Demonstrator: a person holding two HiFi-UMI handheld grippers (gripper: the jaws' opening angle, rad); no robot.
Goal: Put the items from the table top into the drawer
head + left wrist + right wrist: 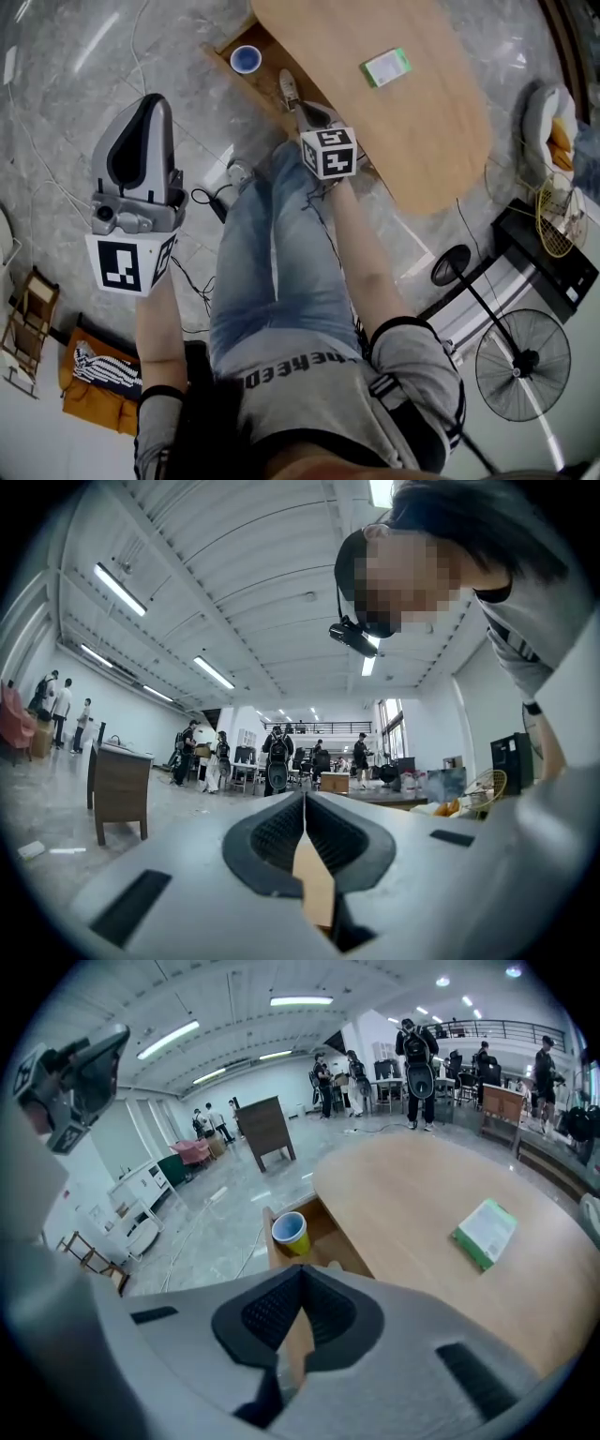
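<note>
A green-and-white box lies on the oval wooden table top. At the table's left edge the drawer stands open, with a blue-and-yellow cup upright inside it. My right gripper hangs above the drawer's near end, tilted down, shut with nothing in it. My left gripper is held over the floor well left of the table. It points level across the hall and is shut with nothing between its jaws.
The person's legs stand between the grippers. A floor fan and a black stand are at the right, cables run on the floor, and an orange cushion lies at lower left. A wooden cabinet and several people stand farther off.
</note>
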